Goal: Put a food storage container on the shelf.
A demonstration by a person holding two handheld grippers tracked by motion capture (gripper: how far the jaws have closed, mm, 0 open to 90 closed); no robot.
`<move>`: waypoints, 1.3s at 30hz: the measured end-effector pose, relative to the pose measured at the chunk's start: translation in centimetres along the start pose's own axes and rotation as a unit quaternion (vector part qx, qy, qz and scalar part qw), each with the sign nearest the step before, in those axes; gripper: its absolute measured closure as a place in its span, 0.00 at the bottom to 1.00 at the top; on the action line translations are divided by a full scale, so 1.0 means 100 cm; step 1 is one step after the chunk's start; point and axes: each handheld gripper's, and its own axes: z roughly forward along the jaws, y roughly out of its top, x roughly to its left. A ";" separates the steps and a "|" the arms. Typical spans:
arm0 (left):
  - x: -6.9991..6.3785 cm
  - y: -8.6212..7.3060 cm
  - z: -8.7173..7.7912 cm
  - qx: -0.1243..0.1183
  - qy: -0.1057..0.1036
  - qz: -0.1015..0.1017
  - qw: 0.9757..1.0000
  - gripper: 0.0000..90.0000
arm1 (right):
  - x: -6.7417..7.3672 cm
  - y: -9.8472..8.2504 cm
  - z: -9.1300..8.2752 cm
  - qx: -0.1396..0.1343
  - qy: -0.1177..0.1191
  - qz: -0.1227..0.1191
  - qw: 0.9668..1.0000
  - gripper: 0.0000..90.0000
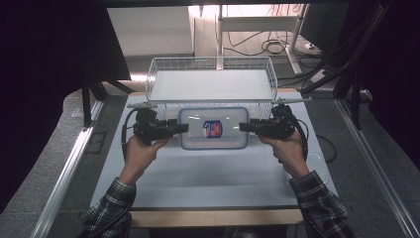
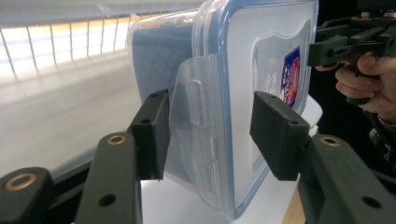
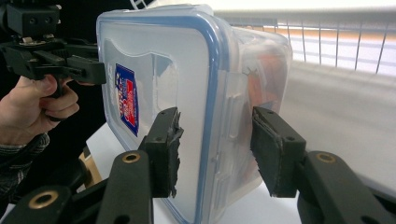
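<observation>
Two grippers, left (image 1: 182, 128) and right (image 1: 244, 127), flank one lidded container (image 1: 213, 128) on my tabletop (image 1: 208, 173) before one wire basket (image 1: 211, 64), presumably for a level lift. Left gripper view: fingers (image 2: 149, 133) straddle its latch, parted. Right gripper view: fingers (image 3: 163, 149) likewise, not clamped.

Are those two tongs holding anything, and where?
Nothing is clamped yet. Both the left tongs and right tongs sit open around the lidded plastic box's end latches.

Overhead forward-down; gripper views close, facing, sharing container (image 1: 213, 128).
</observation>
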 end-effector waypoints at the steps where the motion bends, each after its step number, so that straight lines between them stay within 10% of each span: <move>1: 0.000 0.004 -0.001 -0.002 0.001 0.001 1.000 0.54 | 0.000 0.004 0.000 -0.001 0.001 -0.001 1.000 0.59; 27: 0.023 0.087 -0.019 -0.026 0.002 0.000 1.000 0.54 | 0.002 0.090 0.005 -0.018 -0.004 -0.014 1.000 0.59; 39: 0.045 0.109 -0.001 -0.033 -0.003 -0.020 0.999 0.54 | -0.020 0.119 0.017 -0.020 -0.015 0.006 1.000 0.58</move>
